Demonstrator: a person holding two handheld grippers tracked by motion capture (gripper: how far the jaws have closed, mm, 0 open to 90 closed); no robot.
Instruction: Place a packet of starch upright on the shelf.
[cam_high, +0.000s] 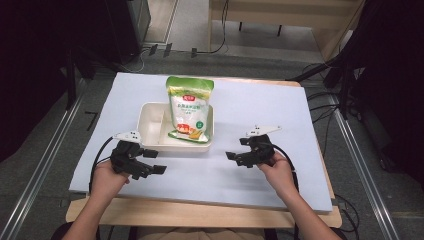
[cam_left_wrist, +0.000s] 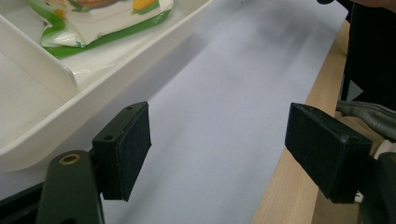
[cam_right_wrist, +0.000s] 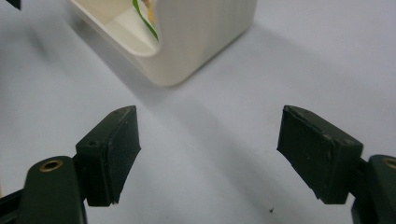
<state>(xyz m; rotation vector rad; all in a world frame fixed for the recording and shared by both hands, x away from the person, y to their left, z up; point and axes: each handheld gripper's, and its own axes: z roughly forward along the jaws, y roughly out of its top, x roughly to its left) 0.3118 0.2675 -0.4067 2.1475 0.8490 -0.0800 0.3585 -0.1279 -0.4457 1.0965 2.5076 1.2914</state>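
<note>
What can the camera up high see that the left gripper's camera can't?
The high view takes in the whole green and white bag, both hands with the left gripper and right gripper, and the floor around the table. The left gripper view adds a close look at its own open black jaws. Both share the cream tray, the bag's bottom edge and the white sheet.

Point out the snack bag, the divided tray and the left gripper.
snack bag (cam_high: 189, 107): high view, middle of its printed front.
divided tray (cam_high: 150, 127): high view, floor of its bare left compartment.
left gripper (cam_left_wrist: 217, 154): left gripper view, midway between its open fingers.
</note>
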